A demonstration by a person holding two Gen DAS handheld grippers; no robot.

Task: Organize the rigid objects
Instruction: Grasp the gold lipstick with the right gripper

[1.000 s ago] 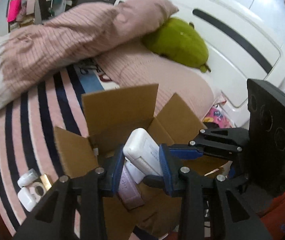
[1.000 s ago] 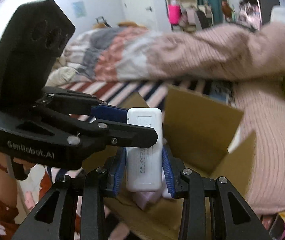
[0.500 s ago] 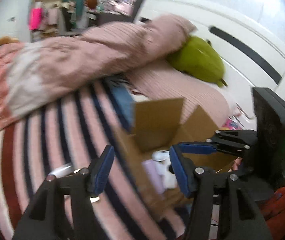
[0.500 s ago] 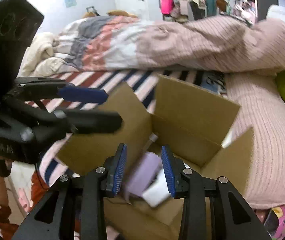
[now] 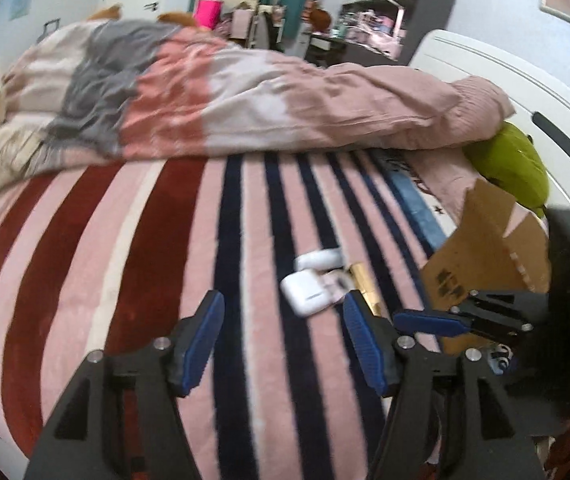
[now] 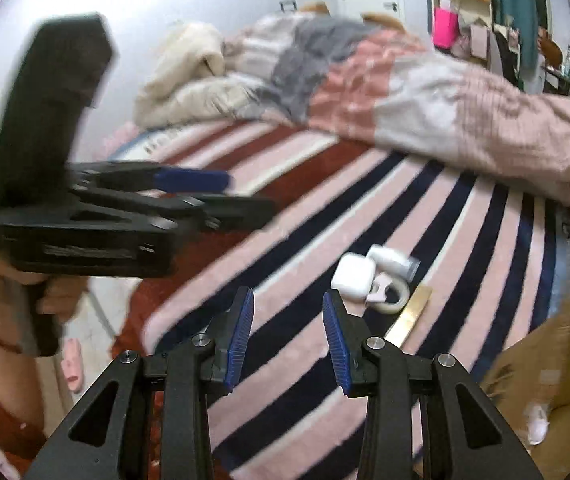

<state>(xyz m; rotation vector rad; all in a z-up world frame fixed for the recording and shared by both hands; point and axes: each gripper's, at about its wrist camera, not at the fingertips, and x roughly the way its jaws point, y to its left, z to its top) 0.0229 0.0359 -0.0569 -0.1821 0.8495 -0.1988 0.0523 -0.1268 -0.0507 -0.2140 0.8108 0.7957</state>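
Observation:
A small pile of rigid items lies on the striped blanket: a white earbud case (image 5: 307,290) (image 6: 353,276), a small white bottle (image 5: 319,258) (image 6: 391,260), a tape ring (image 6: 393,298) and a gold bar (image 5: 363,282) (image 6: 409,314). The cardboard box (image 5: 489,248) (image 6: 541,364) stands to their right. My left gripper (image 5: 281,340) is open and empty, just short of the pile. My right gripper (image 6: 287,330) is open and empty, short and left of the pile; it also shows in the left wrist view (image 5: 445,322). The left gripper shows in the right wrist view (image 6: 213,192) too.
A bunched pink and grey duvet (image 5: 225,96) lies across the far side of the bed. A green plush toy (image 5: 513,168) sits by the white headboard (image 5: 525,84) behind the box. The bed's edge and floor show at the left (image 6: 97,320).
The white power bank held by both grippers over the box is gone from both. Both grippers opened and swung left from the box to the pile on the blanket.

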